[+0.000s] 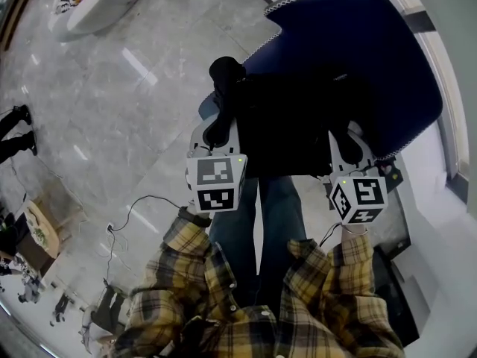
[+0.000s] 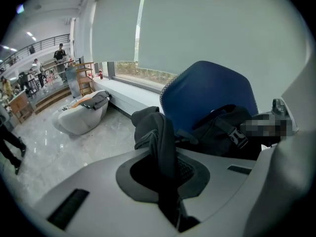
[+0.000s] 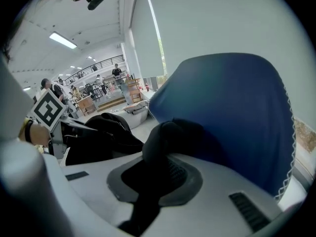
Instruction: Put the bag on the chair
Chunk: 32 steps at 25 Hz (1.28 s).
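Note:
A black bag (image 1: 298,125) hangs between my two grippers, just over the seat of the blue chair (image 1: 350,28). My left gripper (image 1: 221,118) is shut on a bunched black strap (image 2: 158,137) at the bag's left end. My right gripper (image 1: 344,136) is shut on another black strap (image 3: 168,137) at the right end. In the left gripper view the bag's body (image 2: 222,127), with its buckle, lies against the chair back (image 2: 207,88). The right gripper view shows the chair back (image 3: 237,107) close ahead and the bag (image 3: 98,132) to the left. The seat under the bag is hidden.
A white lounge seat (image 1: 97,6) stands on the marble floor at the far left. A thin cable (image 1: 134,215) lies on the floor near my legs. A window ledge (image 2: 128,95) runs behind the chair. Another person's feet (image 1: 15,133) show at the left edge.

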Motion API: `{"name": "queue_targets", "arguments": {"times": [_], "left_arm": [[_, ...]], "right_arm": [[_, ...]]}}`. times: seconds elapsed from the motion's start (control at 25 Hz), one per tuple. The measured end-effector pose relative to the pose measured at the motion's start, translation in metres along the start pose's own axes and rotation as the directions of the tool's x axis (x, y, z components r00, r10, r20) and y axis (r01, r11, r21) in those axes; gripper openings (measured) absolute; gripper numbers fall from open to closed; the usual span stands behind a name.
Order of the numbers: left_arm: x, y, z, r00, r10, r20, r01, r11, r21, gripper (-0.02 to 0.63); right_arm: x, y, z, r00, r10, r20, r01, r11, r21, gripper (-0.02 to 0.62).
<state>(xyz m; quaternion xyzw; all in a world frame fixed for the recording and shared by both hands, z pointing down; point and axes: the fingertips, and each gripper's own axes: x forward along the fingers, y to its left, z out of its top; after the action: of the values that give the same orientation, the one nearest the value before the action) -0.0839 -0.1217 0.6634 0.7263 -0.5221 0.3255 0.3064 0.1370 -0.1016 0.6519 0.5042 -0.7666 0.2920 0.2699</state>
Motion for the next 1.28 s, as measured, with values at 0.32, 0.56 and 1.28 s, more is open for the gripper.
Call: {"name": "queue_targets", "arguments": {"times": [0.32, 0.56, 1.28], "left_arm": [[0.028, -0.002, -0.024, 0.999, 0.003, -0.036, -0.003, 1.000, -0.006, 0.037], [0.047, -0.001, -0.043, 0.998, 0.017, -0.065, -0.015, 0.999, 0.032, 0.037], [0.081, 0.000, -0.064, 0.996, 0.078, -0.035, -0.074, 0.992, 0.106, 0.038]], "right_arm": [[0.019, -0.010, -0.029, 0.999, -0.031, -0.039, 0.032, 0.999, 0.012, 0.043], [0.028, -0.013, -0.041, 0.999, -0.022, -0.030, 0.023, 1.000, 0.021, 0.043], [0.055, -0.026, -0.075, 0.998, -0.058, -0.028, 0.056, 0.995, -0.079, 0.056]]}}
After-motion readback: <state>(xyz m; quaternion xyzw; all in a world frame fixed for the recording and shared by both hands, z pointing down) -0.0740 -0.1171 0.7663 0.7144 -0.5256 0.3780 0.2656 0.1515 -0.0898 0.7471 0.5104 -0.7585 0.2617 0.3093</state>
